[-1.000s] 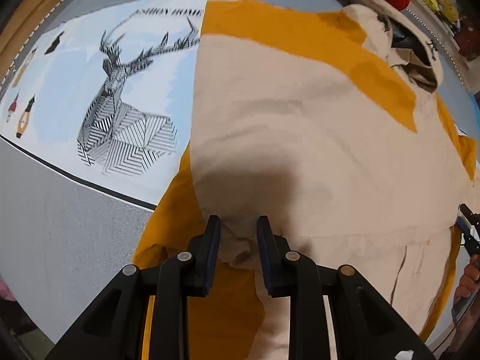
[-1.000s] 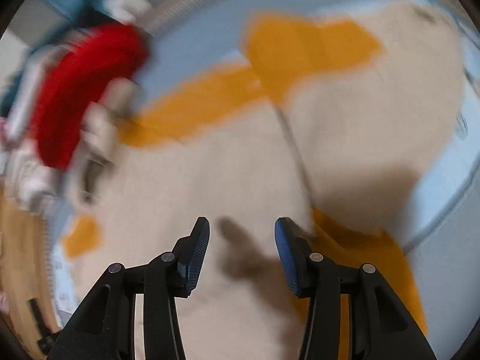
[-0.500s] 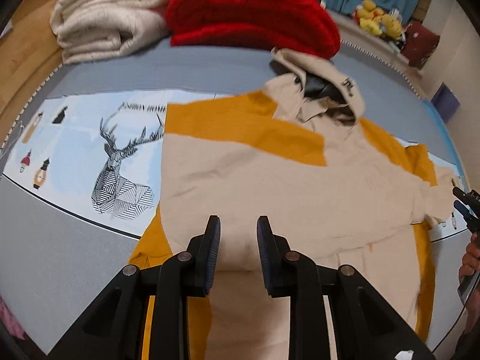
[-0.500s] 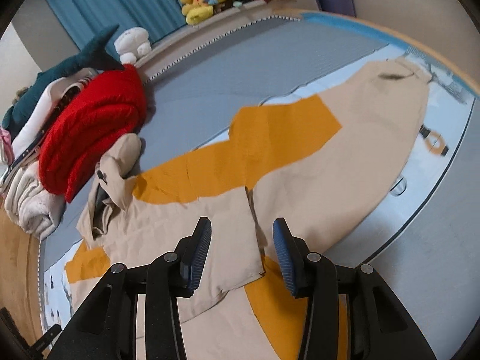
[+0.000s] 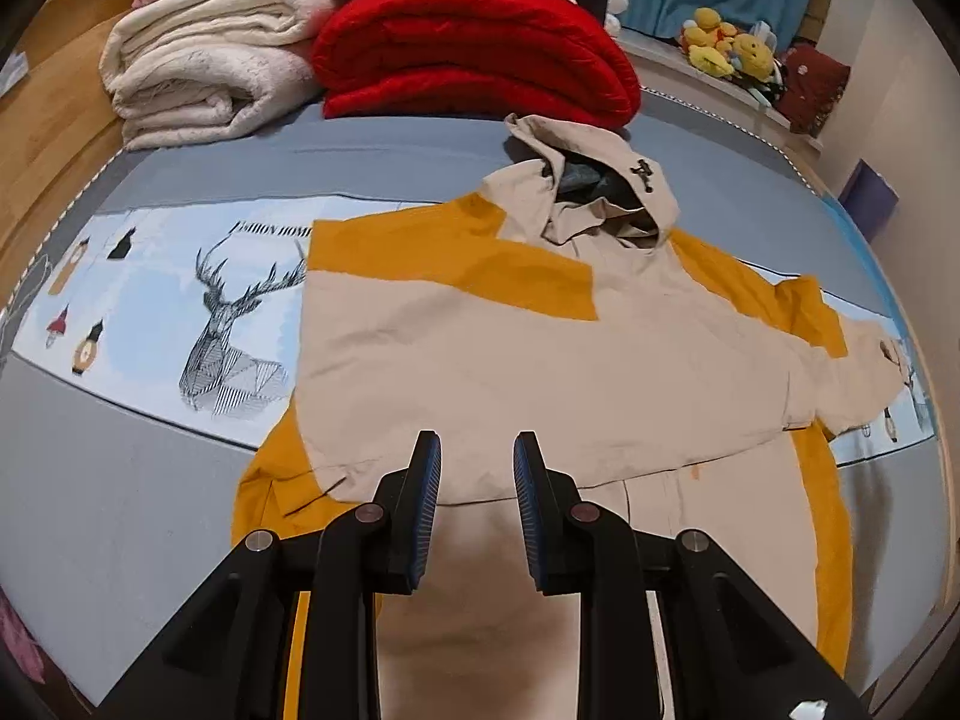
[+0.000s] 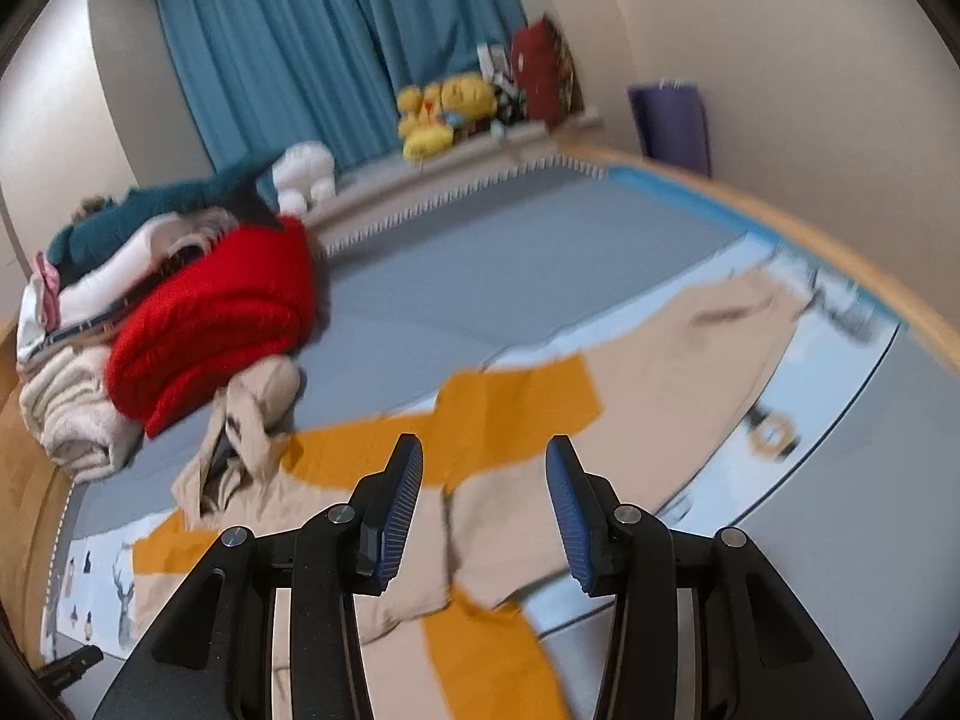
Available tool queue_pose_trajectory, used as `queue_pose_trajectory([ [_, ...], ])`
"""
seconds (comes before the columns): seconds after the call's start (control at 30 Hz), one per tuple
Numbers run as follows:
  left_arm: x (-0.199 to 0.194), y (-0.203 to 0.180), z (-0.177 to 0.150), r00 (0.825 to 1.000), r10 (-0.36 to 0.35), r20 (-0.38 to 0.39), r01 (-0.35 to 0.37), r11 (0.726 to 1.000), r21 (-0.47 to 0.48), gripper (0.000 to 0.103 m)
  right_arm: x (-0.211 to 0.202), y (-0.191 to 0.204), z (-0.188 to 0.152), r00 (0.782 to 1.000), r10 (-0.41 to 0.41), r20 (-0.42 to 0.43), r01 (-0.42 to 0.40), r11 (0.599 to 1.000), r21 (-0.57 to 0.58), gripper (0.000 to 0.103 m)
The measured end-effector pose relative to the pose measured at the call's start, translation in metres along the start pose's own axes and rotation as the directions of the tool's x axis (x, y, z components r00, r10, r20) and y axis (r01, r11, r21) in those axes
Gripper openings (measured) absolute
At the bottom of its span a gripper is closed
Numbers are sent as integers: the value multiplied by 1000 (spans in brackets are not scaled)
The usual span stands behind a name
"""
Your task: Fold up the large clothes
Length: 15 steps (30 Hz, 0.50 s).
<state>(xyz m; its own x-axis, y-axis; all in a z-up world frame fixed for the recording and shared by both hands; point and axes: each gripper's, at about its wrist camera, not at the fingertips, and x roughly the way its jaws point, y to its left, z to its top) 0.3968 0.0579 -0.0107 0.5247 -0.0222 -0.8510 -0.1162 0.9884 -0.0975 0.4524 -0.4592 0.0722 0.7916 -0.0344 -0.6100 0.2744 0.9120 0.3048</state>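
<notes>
A large beige and mustard-yellow hooded jacket (image 5: 540, 360) lies flat on the bed, hood (image 5: 600, 186) toward the far side. One sleeve is folded across the body; the other stretches out to the right (image 6: 690, 360). My left gripper (image 5: 477, 468) is open and empty, raised above the jacket's lower part. My right gripper (image 6: 483, 474) is open and empty, held above the jacket (image 6: 480, 420) near the outstretched sleeve.
A grey bedsheet (image 5: 120, 510) with a light-blue deer-print band (image 5: 228, 312) lies under the jacket. A folded red blanket (image 5: 474, 60) and cream blankets (image 5: 210, 78) are stacked at the head. Plush toys (image 6: 444, 114), blue curtains (image 6: 330, 42) and a wooden bed edge (image 6: 840, 264) lie beyond.
Both grippers have lifted up and back from the jacket, so more of the bed shows. The left gripper let go of the hem fabric. The sleeve now lies folded across the body.
</notes>
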Motion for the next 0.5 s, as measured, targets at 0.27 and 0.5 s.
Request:
queue_pose_trajectory([
  [0.27, 10, -8, 12, 1000, -16, -3, 16, 1000, 10, 22, -10, -98, 34, 996, -86, 33, 81, 988, 131, 23],
  [0.5, 23, -12, 17, 1000, -1, -14, 1, 1000, 16, 22, 53, -172, 15, 987, -117, -115, 143, 956, 255, 29],
])
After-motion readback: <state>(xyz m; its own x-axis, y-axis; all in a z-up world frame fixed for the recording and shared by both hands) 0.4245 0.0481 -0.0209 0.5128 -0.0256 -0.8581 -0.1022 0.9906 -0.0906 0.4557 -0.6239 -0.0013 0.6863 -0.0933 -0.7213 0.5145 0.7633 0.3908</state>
